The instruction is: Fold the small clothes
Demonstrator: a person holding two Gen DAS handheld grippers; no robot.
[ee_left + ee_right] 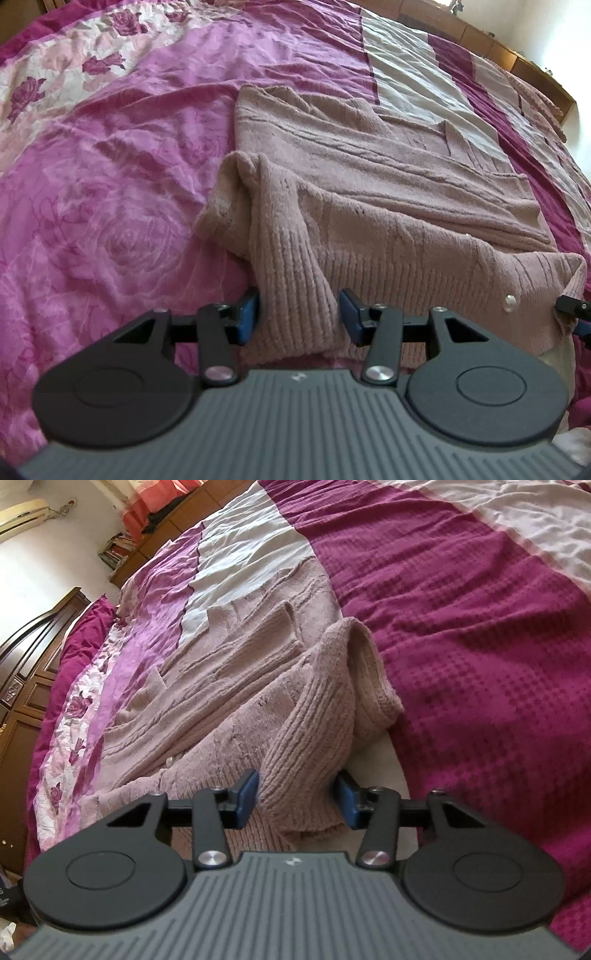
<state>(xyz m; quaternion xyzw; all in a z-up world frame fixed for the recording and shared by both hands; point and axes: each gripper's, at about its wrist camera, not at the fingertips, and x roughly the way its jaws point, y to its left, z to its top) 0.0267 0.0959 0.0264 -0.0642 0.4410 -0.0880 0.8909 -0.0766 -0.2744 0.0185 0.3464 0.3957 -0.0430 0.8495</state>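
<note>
Left wrist view: a pink knitted sweater (369,192) lies spread on the bed (110,184). The left gripper (299,314) has its blue fingers (246,317) on each side of a ribbed corner of the sweater, grasping it.

Right wrist view: the right gripper (295,797) has its fingers (347,801) around another ribbed corner of the sweater (229,686), pinching it too. The bed (480,627) is dark pink here.

Home bedroom; bedspread (110,184); wooden headboard (33,642)
</note>
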